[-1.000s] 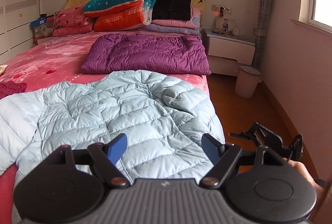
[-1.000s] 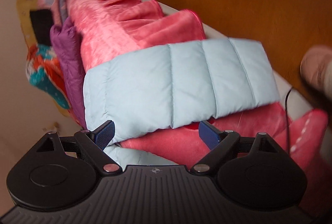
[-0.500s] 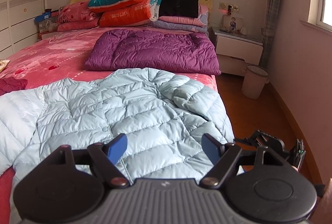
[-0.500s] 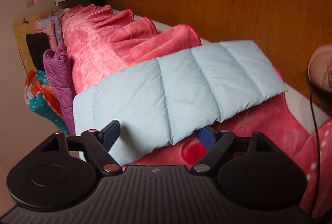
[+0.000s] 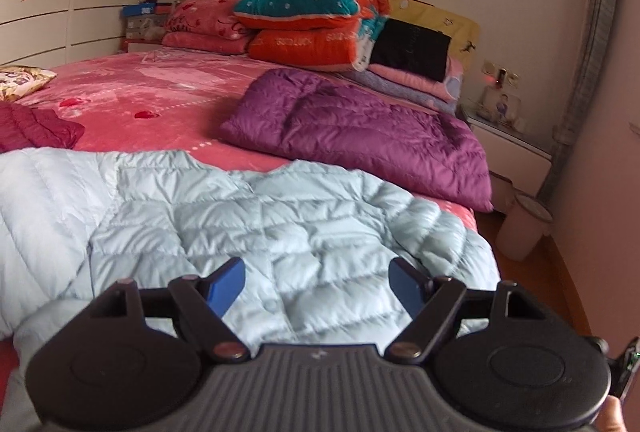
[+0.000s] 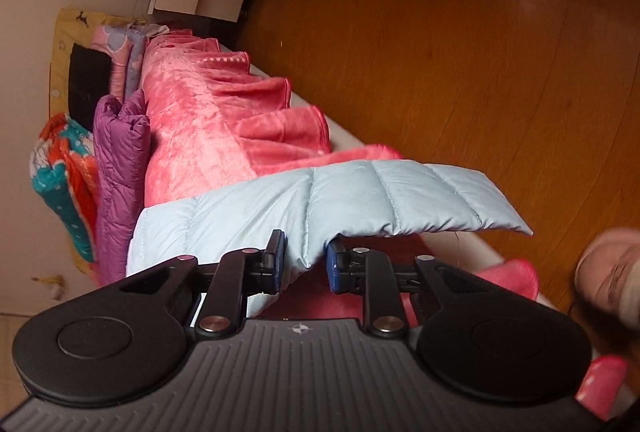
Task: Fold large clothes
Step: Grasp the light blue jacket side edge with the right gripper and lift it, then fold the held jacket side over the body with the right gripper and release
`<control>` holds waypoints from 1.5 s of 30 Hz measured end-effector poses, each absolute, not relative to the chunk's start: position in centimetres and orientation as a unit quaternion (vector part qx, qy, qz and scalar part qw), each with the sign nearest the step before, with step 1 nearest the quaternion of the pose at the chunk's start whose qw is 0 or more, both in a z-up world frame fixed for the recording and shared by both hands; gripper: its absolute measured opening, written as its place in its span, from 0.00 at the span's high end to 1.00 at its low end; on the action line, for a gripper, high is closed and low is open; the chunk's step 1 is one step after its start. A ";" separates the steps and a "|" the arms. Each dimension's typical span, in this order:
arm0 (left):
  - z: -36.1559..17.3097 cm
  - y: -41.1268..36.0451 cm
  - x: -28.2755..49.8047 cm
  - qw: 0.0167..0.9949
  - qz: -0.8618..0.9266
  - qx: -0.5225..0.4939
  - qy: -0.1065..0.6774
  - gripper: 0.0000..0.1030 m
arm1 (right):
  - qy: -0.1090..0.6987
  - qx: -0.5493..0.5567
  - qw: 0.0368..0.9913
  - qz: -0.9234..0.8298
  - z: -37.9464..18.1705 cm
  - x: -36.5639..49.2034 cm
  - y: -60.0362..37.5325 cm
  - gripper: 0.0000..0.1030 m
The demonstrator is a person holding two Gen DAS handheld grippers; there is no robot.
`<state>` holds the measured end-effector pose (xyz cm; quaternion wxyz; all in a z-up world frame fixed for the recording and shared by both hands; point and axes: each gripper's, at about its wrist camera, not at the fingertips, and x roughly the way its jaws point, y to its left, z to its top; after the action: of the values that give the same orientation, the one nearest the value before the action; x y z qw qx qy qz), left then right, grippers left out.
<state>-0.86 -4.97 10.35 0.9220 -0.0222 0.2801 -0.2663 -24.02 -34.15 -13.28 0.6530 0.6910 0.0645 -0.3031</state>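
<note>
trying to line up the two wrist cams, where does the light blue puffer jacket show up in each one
Left wrist: the light blue puffer jacket lies spread across the lower half, beyond the open left gripper.
Right wrist: the view is rolled sideways; the jacket's sleeve crosses the middle, pinched in the right gripper.
Shared landmark: the purple jacket, behind the blue one in the left view, at left in the right view.

Pale blue quilted jacket (image 5: 248,216), pink bedspread (image 5: 160,88).

left wrist view low over the bed (image 5: 168,100) facing headboard, right wrist view rolled sideways along bed edge, both sharing pale blue jacket (image 5: 248,216)
</note>
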 end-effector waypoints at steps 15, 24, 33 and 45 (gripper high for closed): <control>7.8 -1.8 5.0 0.926 -0.249 -0.057 0.279 0.23 | 0.081 0.549 0.751 -0.357 -8.3 -22.5 -35.0 0.79; 7.9 1.3 7.1 0.939 -0.213 -0.080 0.259 0.22 | 0.094 0.358 0.859 -0.353 -0.3 -19.0 -33.5 0.80; 8.5 5.2 9.5 0.943 -0.167 -0.142 0.250 0.22 | 0.096 0.125 0.953 -0.257 8.4 -11.6 -26.0 0.80; 9.0 9.8 11.9 0.928 -0.145 -0.232 0.251 0.22 | 0.191 -0.149 0.969 0.041 4.4 -1.6 -7.4 0.81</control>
<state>11.90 9.77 9.03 0.9284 -0.2325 0.2509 -0.1450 -1.60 -7.37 4.40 0.9694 -0.1490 0.1908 0.0414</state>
